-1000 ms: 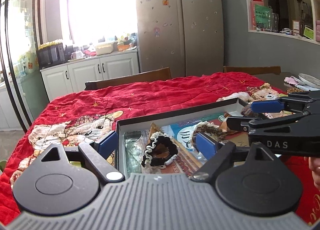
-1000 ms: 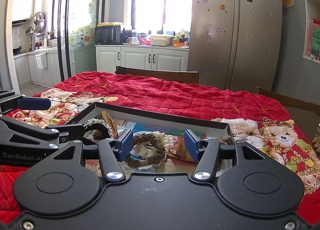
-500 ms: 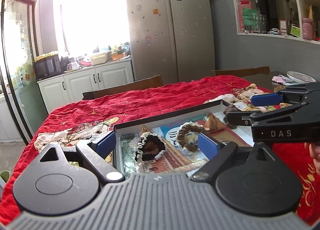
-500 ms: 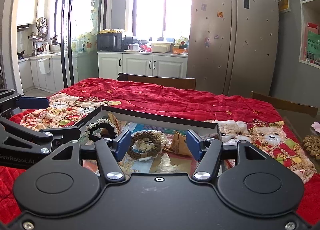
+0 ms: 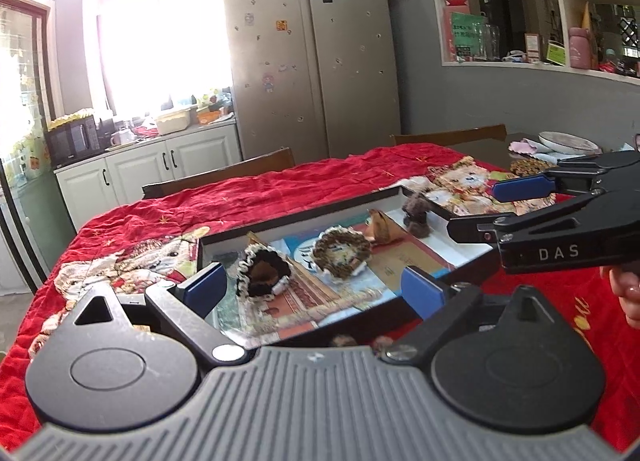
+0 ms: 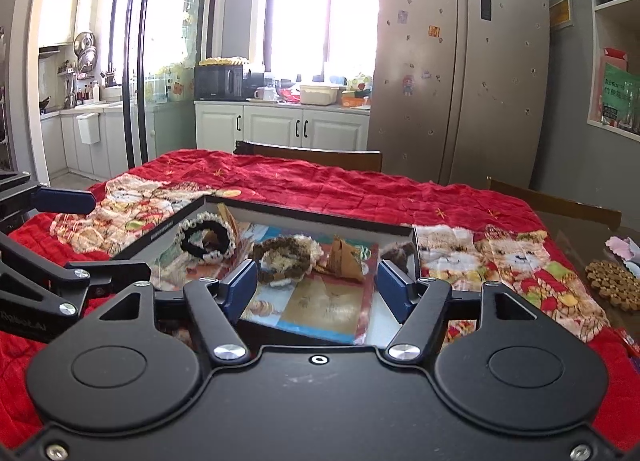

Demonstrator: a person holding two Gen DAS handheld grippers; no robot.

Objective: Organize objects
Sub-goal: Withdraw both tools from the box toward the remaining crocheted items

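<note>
A shallow black-rimmed box [image 5: 304, 217] [image 6: 320, 217] lies on the red quilt. Inside it rest a black scrunchie with a cream frill [image 5: 262, 273] [image 6: 206, 237], a brown and cream scrunchie [image 5: 342, 251] [image 6: 286, 257], a tan folded paper shape [image 5: 380, 227] [image 6: 344, 261] and a dark brown fuzzy piece [image 5: 416, 211] [image 6: 398, 251] in the far right corner. My left gripper [image 5: 316, 289] hangs before the box's near edge, its jaws opening, nothing between them. My right gripper [image 6: 314, 285] hovers over the box's near right part, jaws opening and empty; it also shows at the right of the left wrist view [image 5: 508, 209].
The red quilt with bear prints [image 6: 400, 193] covers the table. A brown woven coaster [image 6: 614, 285] and a plate [image 5: 568, 143] lie at the table's bare right end. Wooden chair backs [image 6: 308, 157] stand at the far side. A person's fingers [image 5: 628, 297] show at right.
Both grippers have drawn back from the box, which now looks smaller and farther. Both pairs of jaws stand wider apart. The items in the box have not moved.
</note>
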